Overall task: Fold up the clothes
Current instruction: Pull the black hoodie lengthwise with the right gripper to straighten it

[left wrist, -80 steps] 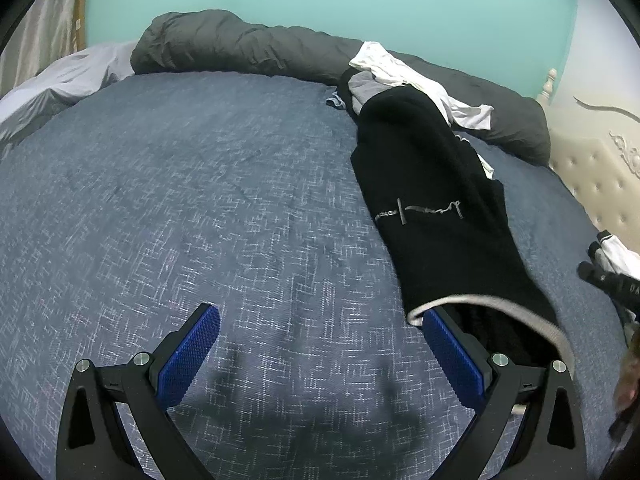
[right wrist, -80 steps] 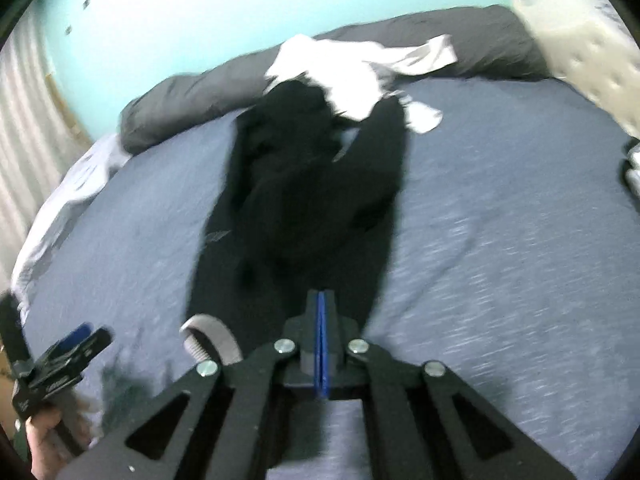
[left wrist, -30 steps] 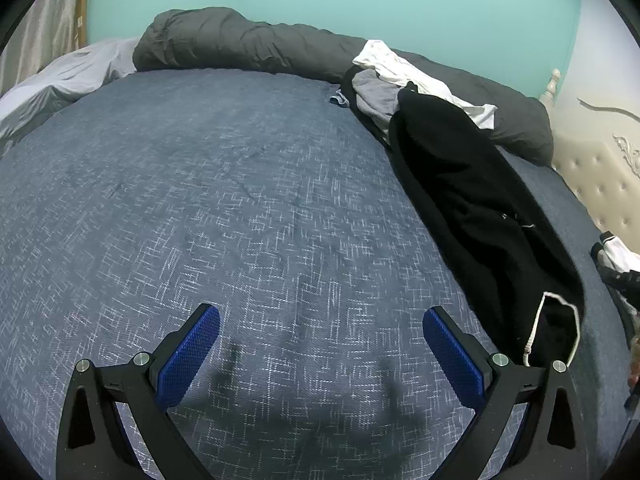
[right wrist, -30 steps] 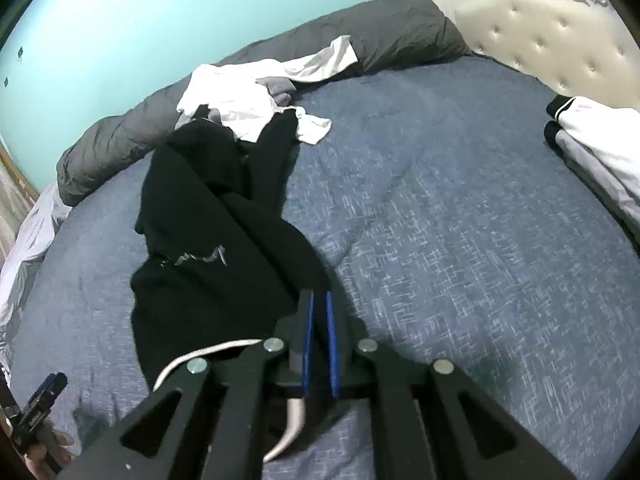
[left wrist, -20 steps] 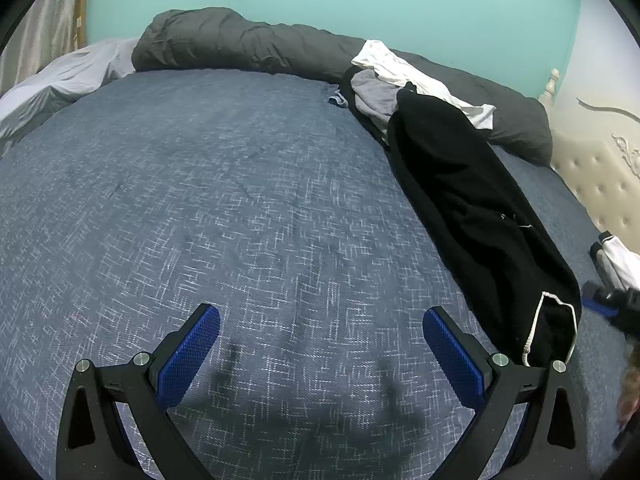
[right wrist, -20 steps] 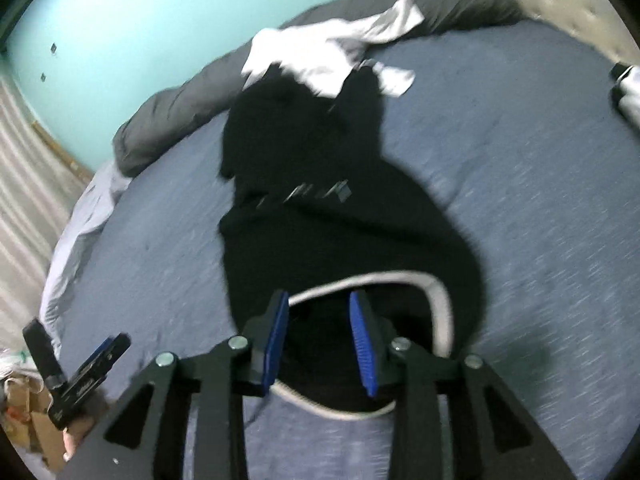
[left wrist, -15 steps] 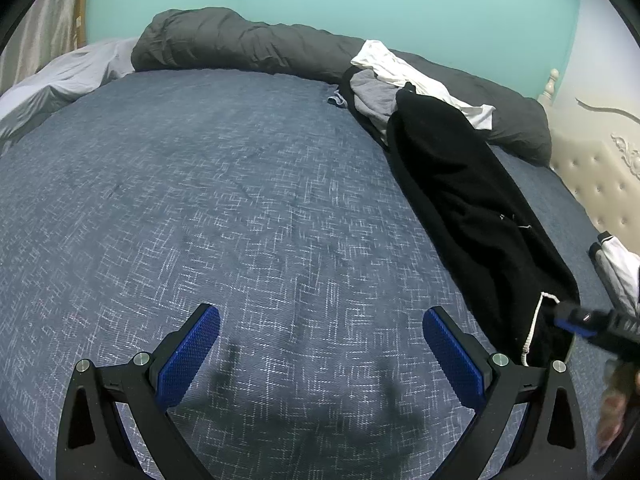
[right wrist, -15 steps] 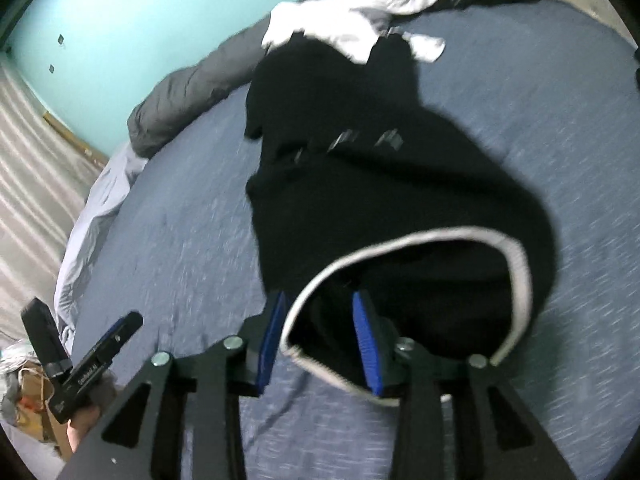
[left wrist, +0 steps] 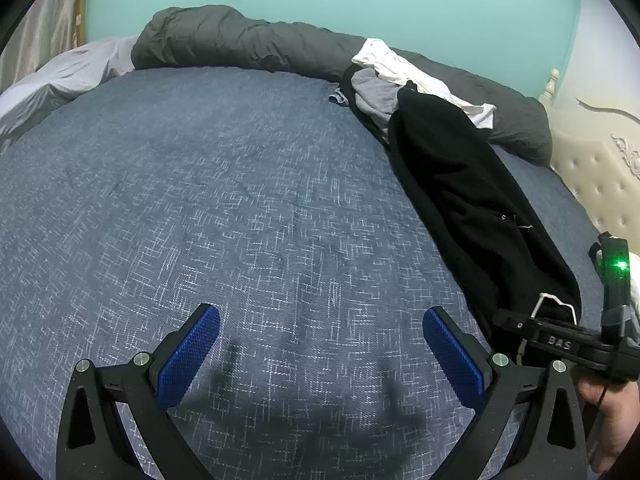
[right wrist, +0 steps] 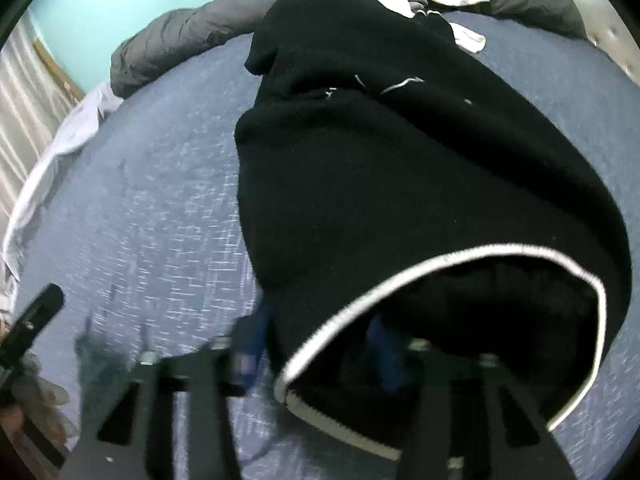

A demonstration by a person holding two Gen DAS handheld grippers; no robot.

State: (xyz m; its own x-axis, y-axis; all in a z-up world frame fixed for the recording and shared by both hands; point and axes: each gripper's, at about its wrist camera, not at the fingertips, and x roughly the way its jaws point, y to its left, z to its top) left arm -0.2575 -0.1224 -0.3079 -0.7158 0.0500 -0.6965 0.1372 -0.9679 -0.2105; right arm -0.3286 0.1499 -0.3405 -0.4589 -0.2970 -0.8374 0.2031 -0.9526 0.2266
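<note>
Right wrist view: black garment [right wrist: 400, 168], white-edged opening gaping, between the closing right hand-held gripper [right wrist: 316, 344] pads.

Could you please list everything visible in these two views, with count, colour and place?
black garment with white-trimmed hem: one, black, bed's right side
blue woven bedspread: one, blue, covering bed
dark grey rolled duvet: one, grey, far edge
white and grey clothes pile: one, beside duvet
cream tufted headboard: one, right
left tongs: open, empty, above bedspread
right tongs: closing, hem between pads
hand: one, holding right tongs
</note>
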